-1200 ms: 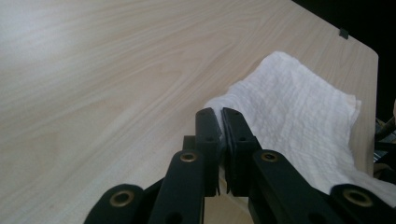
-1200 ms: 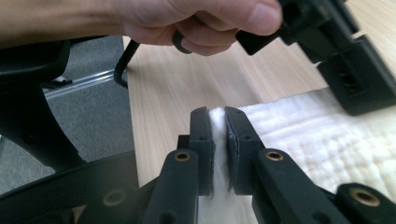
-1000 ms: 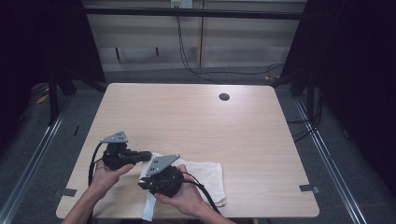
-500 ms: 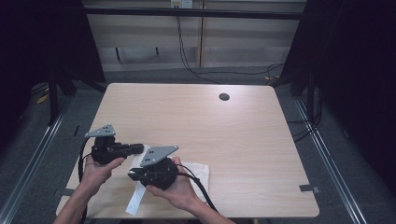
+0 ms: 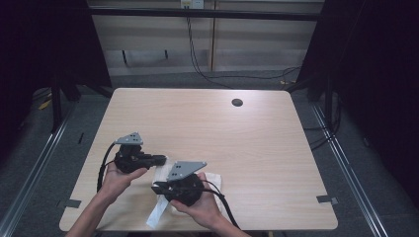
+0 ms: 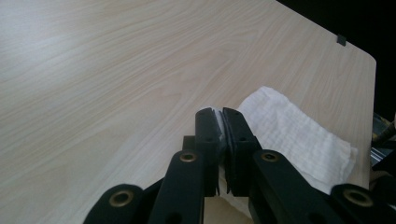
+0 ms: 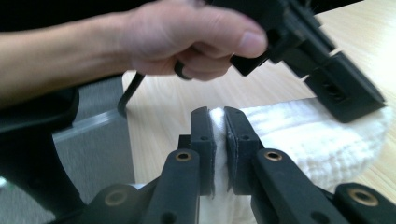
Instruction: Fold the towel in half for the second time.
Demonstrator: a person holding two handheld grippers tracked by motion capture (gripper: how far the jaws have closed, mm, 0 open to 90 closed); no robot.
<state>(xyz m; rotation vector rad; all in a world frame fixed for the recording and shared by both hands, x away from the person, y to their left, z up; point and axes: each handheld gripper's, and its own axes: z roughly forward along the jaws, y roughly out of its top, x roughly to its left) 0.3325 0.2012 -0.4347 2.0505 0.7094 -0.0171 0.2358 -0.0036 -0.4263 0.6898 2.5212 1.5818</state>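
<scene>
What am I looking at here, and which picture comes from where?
A person sits at a table, a hand-held two-jaw gripper in each hand. The high view looks down from above: left gripper, right gripper. The other two pictures come from cameras riding on the grippers, looking along their black jaws. A white cloth lies at the table's near edge. Both grippers are shut on it, each pinching a bit of its edge; the right one's pinch shows here.

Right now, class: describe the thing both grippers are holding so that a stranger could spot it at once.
Start at the pale wooden table and go to its near edge by the person's hands. There lies a white cloth, soft and crinkled, clamped by both grippers, the table's only white thing.
</scene>
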